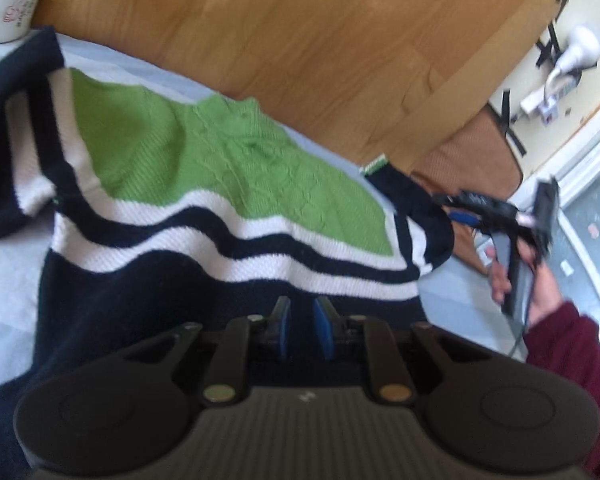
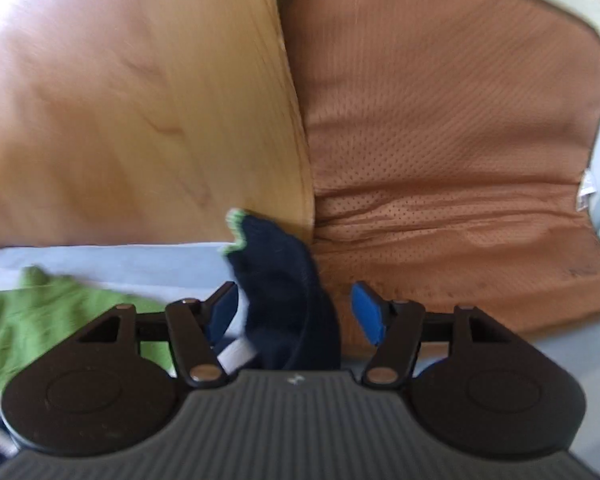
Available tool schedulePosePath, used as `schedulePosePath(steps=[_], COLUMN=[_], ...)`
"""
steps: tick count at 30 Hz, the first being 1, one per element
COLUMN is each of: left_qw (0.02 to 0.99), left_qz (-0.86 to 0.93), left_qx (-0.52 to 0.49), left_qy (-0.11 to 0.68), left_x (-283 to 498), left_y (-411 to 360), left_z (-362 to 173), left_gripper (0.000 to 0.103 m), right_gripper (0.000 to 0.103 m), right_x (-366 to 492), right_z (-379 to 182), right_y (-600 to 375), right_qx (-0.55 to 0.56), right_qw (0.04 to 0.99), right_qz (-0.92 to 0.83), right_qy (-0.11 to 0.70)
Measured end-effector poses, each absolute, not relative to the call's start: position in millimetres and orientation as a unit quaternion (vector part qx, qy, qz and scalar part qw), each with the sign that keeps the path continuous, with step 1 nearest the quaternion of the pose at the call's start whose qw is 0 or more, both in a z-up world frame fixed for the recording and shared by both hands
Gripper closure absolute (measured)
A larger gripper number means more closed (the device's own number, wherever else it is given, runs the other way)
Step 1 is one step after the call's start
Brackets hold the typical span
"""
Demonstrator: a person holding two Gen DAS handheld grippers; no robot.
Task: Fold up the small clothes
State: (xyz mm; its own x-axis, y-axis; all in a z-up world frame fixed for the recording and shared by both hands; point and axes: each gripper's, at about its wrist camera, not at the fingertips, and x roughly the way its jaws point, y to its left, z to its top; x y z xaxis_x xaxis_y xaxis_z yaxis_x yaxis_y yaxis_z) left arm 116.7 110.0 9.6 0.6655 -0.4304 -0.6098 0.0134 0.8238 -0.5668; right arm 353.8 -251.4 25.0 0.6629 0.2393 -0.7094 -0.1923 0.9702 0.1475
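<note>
No readable text, mug [image 1: 10, 4] print too blurred

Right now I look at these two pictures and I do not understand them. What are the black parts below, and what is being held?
A person holds a two-finger gripper in each hand; a camera on each looks along its fingers. The left gripper hovers over a knitted sweater, green, white and navy, lying on a pale cloth on a wooden table, near a mug. Its jaws are slightly apart, gripping nothing. The right gripper stands open around the sweater's navy sleeve, not pressing it. Beyond is a brown chair.
</note>
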Motion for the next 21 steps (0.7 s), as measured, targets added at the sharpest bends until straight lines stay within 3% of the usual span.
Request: schedulePosePath(steps=[1, 2, 9, 14, 21], left_qw=[0.873, 0.873, 0.871, 0.871, 0.876], left_qz=[-0.129, -0.129, -0.145, -0.162, -0.155], left_qx=[-0.262, -0.257, -0.236, -0.214, -0.203], left_qy=[0.391, 0.393, 0.407, 0.412, 0.408], left_x=[118, 118, 120, 124, 107], left_y=[108, 107, 101, 89, 100], left_z=[7, 5, 0, -3, 12], left_gripper=[0.085, 0.084, 0.082, 0.082, 0.074], right_gripper=[0.076, 0.096, 0.095, 0.095, 0.090], right_x=[362, 366, 257, 232, 212], right_z=[19, 16, 69, 37, 15], right_y=[-251, -248, -372, -430, -436], right_qx=[0.035, 0.041, 0.254, 0.272, 0.329], right_qw=[0.906, 0.902, 0.944, 0.927, 0.902], right_qz=[0.126, 0.125, 0.086, 0.013, 0.014], right_qy=[0.403, 0.410, 0.195, 0.256, 0.279])
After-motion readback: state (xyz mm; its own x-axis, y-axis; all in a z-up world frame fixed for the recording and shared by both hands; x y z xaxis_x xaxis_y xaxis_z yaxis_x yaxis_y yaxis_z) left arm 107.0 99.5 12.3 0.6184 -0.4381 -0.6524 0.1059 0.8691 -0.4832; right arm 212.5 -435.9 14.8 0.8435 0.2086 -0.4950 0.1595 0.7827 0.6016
